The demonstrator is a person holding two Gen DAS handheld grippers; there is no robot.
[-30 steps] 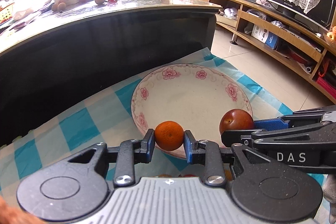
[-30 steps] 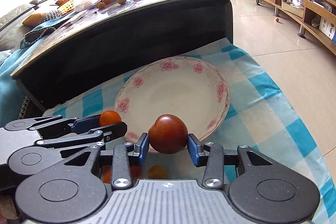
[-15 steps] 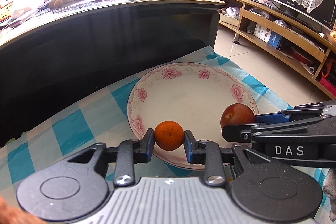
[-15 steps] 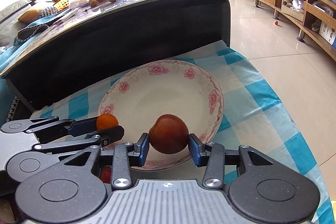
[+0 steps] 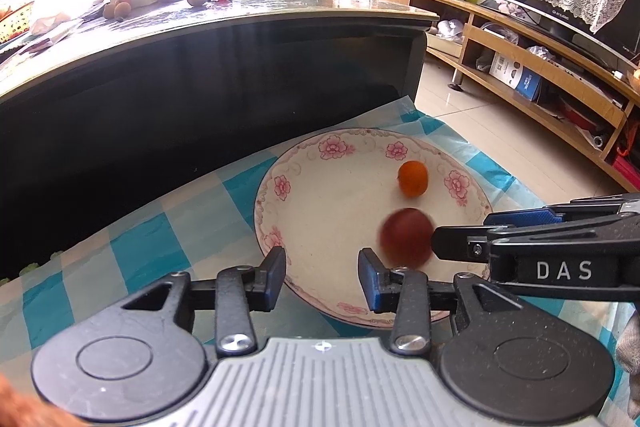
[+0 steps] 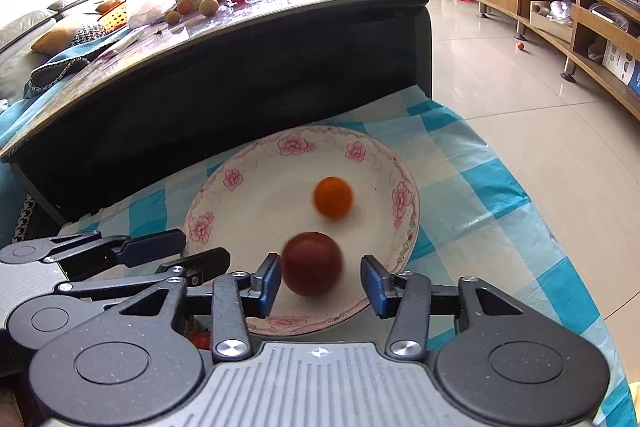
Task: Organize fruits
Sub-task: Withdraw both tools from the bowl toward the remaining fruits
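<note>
Blue-checked cloth (image 5: 132, 251) beside a dark low table (image 5: 200, 75) carries the floral plate (image 5: 316, 155), where the small orange (image 5: 413, 179) lies toward the far right rim and the dark red fruit (image 6: 313, 263) appears blurred nearer you. Your left gripper (image 5: 322, 273) is opening with nothing between its jaws. Your right gripper (image 6: 320, 279) is also opening, the red fruit between its pads (image 6: 269, 283) but no longer pinched.
</note>
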